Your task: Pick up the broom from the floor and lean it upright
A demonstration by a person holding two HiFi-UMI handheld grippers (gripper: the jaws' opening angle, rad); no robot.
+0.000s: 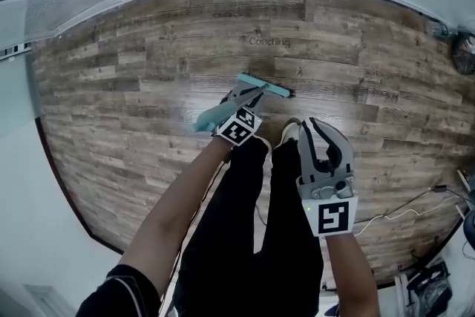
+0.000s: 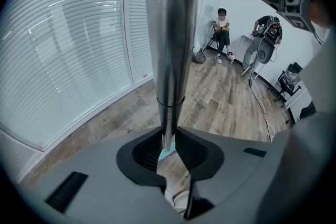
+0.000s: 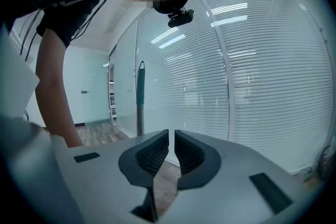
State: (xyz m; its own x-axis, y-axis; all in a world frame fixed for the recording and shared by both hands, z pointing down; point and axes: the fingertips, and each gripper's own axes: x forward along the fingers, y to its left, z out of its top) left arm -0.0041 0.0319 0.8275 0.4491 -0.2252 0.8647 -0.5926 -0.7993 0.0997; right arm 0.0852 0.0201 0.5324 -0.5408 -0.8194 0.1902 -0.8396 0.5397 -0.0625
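1. Step in hand: the lift was done and the raising phase was under way. The broom (image 1: 265,87) was off its lying position, its handle steep and close to upright. Its teal head was low over the wooden floor (image 1: 148,70), just ahead of the person's feet; whether the head touched the boards could not be told.
2. Left gripper (image 1: 251,96): grasping the broom. In the left gripper view the metal handle (image 2: 170,34) passed straight between the jaws of the left gripper (image 2: 169,147), with both ribbed pads pressed against it.
3. Right gripper (image 1: 318,131): clenched and empty. It was held beside the person's right leg, apart from the broom. In the right gripper view the jaws of the right gripper (image 3: 171,139) stood almost together with only a thin slit and nothing between them.
4. Position of the broom relative to supports: the right gripper view showed the handle with its teal grip (image 3: 140,97) standing in front of a glass wall with blinds (image 3: 262,60). It was not resting on that wall.
5. Surroundings: loose cables (image 1: 401,211) lay on the floor to the person's right. Two seated people (image 2: 223,34) were well apart at the far end of the room.
6. Next move, as a judgement: the broom likely needed carrying toward a wall, with the head set on the floor and the top of the handle tipped against the surface. The left gripper should release only once the handle rested steadily. The free right gripper could steady the upper handle, and a smooth glass face might let the handle slide sideways.
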